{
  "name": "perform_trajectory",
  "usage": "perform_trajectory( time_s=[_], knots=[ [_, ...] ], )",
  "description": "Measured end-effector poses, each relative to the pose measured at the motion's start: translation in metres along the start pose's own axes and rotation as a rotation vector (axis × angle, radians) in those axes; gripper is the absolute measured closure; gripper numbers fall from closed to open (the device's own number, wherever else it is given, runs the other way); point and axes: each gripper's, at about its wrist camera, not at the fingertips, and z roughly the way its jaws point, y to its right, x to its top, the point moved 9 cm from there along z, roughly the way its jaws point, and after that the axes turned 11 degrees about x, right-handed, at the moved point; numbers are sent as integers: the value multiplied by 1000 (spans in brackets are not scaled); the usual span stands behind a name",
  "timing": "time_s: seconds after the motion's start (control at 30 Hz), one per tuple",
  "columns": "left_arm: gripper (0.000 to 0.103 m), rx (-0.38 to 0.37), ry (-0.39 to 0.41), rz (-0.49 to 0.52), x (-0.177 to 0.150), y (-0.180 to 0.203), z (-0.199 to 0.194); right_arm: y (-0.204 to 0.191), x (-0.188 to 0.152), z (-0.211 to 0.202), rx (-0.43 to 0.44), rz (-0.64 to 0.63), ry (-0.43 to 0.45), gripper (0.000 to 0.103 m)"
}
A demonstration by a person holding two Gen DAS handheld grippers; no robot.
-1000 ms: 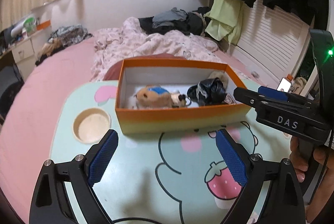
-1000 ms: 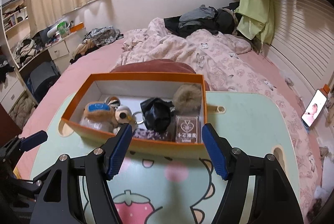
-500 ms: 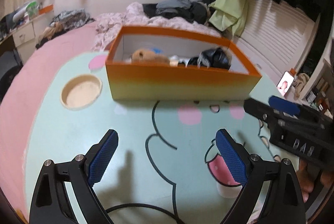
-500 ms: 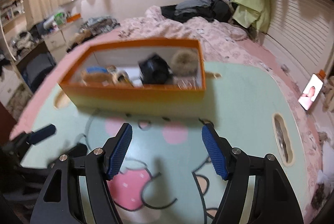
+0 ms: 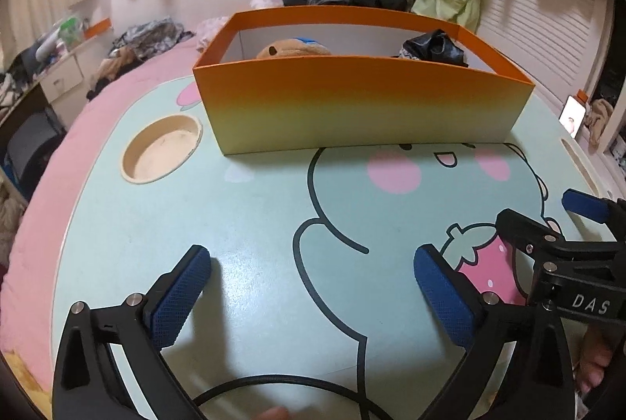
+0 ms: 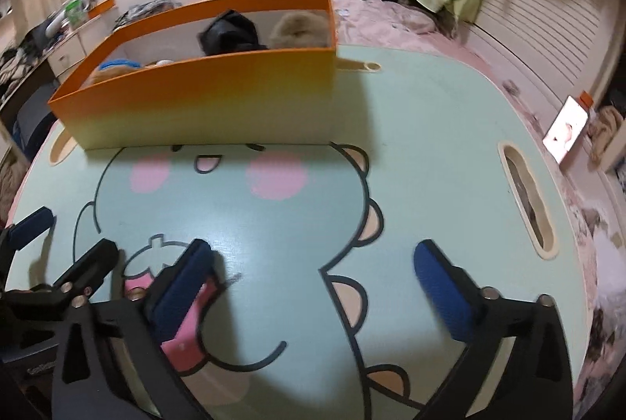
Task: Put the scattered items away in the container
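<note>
An orange cardboard box (image 5: pixel 364 99) whose outer wall fades to yellow at the bottom stands on a mint-green lap table (image 5: pixel 254 224) printed with a cartoon animal face and a pink strawberry. The table sits on a bed with a pink sheet (image 5: pixel 105 115). Inside the box, seen over the near wall, lie a brown plush toy with a blue patch (image 5: pixel 293 48), a crumpled black glossy bag (image 5: pixel 434 46) and, in the right-wrist view, a beige fluffy pompom (image 6: pixel 299 31) at the box's right end, beside the black bag. The bare tabletop in front of the box holds no loose items.

The left gripper (image 5: pixel 313 287) hangs low over the table, near its front edge and well apart from the box. Its blue-padded fingers (image 5: pixel 180 298) are opening wide, with nothing between them — only the printed surface shows in the gap. The right gripper (image 6: pixel 313 287) is likewise low over the table, to the right of the left one; its jaws are opening too and are empty. In the left-wrist view the right gripper's black body marked "DAS" shows at the right edge, with part of a hand (image 5: pixel 594 357) under it.

A round recessed cup holder (image 5: pixel 162 148) lies left of the box, and a phone with a lit screen (image 6: pixel 567 134) lies off to the right.
</note>
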Motion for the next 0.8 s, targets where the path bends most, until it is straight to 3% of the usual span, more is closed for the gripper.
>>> perform_trajectory(
  time_s=[0.8],
  knots=[
    [0,-1,8,-3,-1,-5,2,-3,0,1,2,-9,5,0]
  ],
)
